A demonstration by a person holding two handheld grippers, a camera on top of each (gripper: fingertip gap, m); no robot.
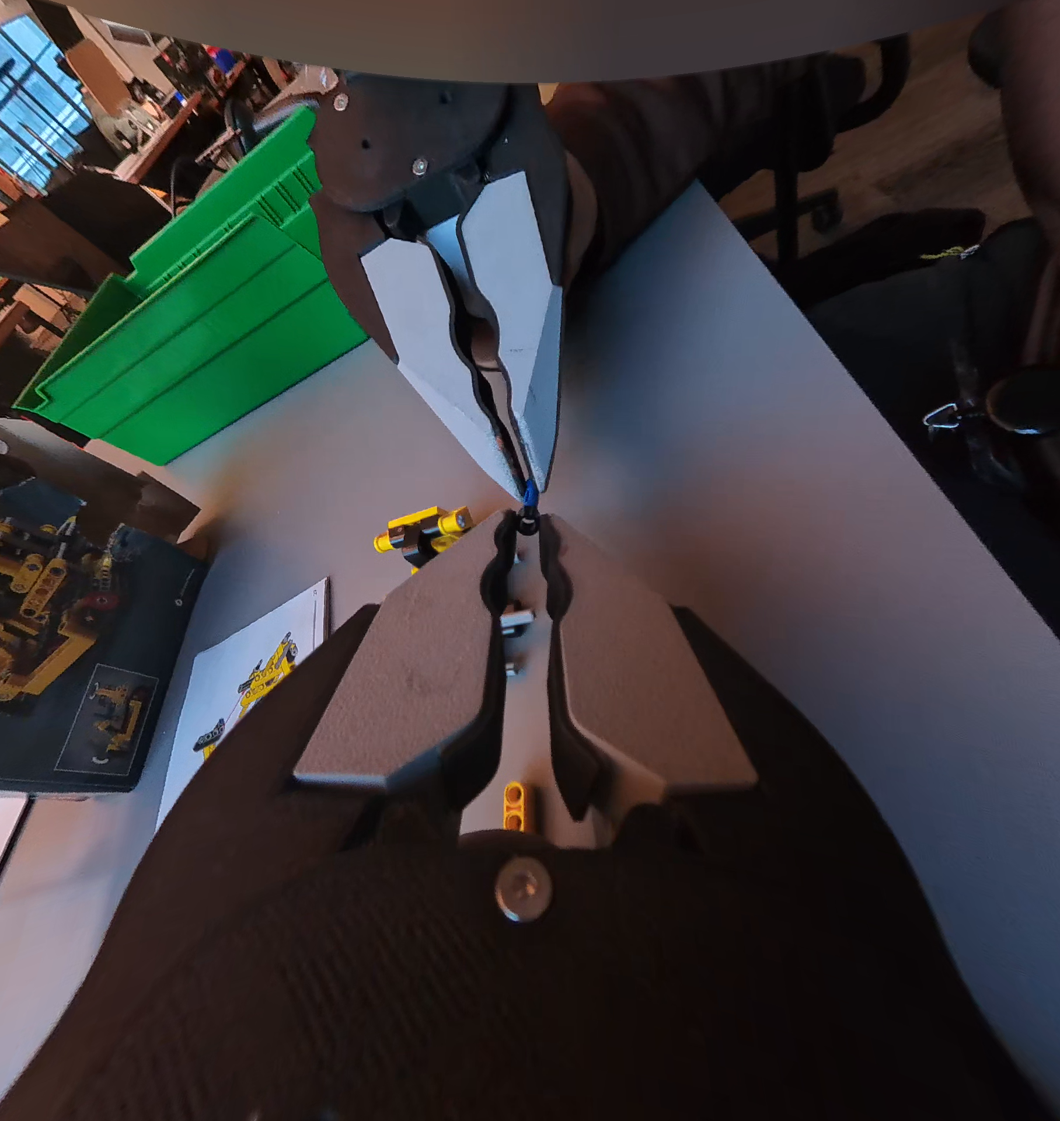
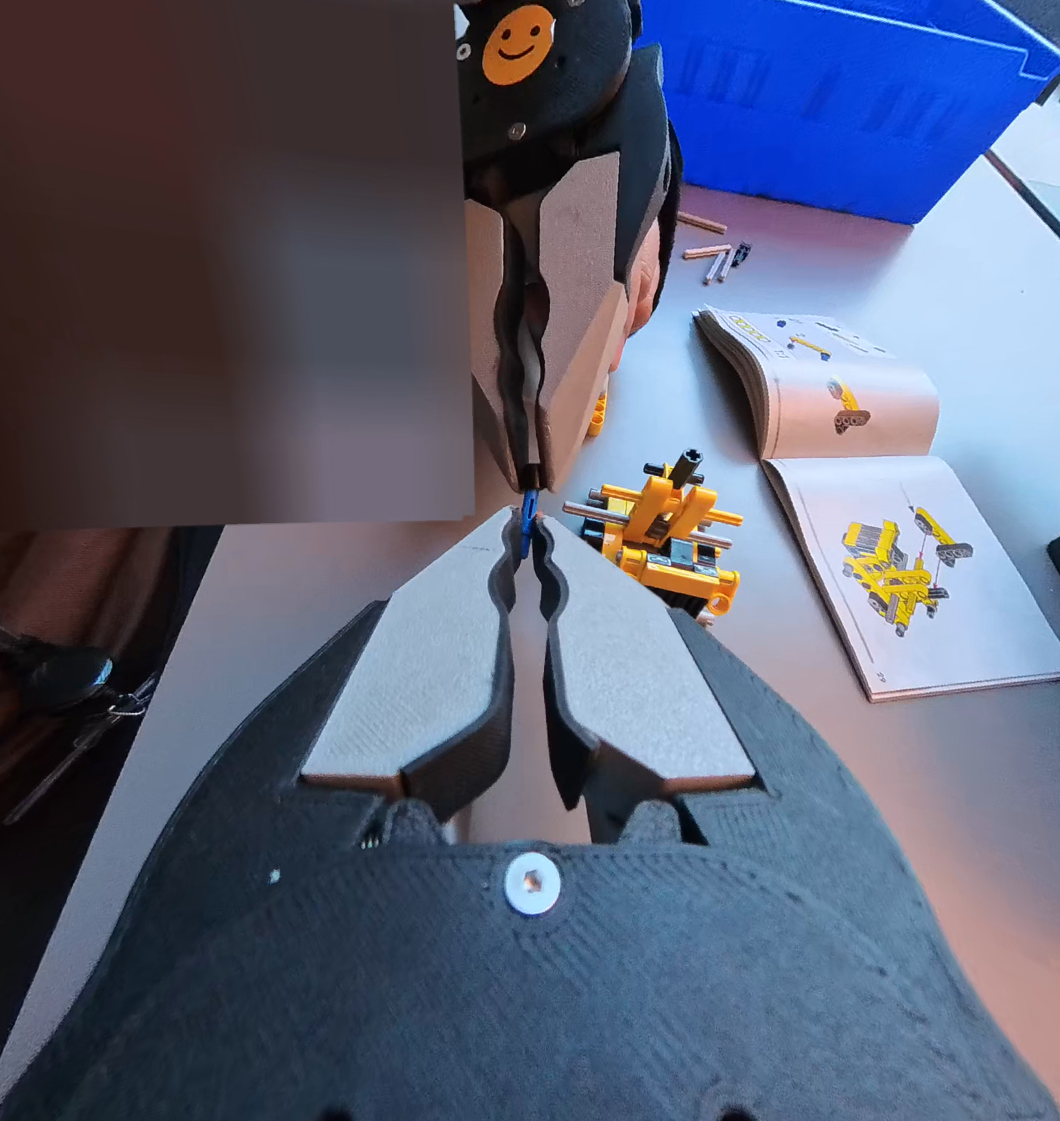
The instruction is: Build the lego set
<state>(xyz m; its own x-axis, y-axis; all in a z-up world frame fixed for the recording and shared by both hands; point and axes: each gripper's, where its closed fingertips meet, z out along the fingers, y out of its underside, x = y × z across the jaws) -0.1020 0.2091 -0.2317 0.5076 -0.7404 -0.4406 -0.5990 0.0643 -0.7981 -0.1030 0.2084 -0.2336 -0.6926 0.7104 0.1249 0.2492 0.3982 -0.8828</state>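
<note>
- While both grippers meet tip to tip above the grey table (image 2: 879, 788), the left gripper (image 1: 526, 525) pinches a small black piece (image 1: 527, 523) — jaws closed on it, narrow gap behind the tips.
- Right gripper (image 2: 526, 534) grips a blue pin (image 2: 528, 515) at its tips; pin's far end touches the black piece held opposite.
- In left wrist view the right gripper (image 1: 530, 485) comes in from above w/ the blue pin (image 1: 531, 490) sticking out.
- Partly built yellow model (image 2: 661, 534) stands on the table just right of the tips, black axle pointing up.
- Open instruction booklet (image 2: 916, 546) lies farther right; blue bin (image 2: 818, 103) at the table's back.
- Left view: green bin (image 1: 212, 315), set's box (image 1: 60, 637), loose yellow beam (image 1: 515, 804) between the left fingers — on the table, not held.
</note>
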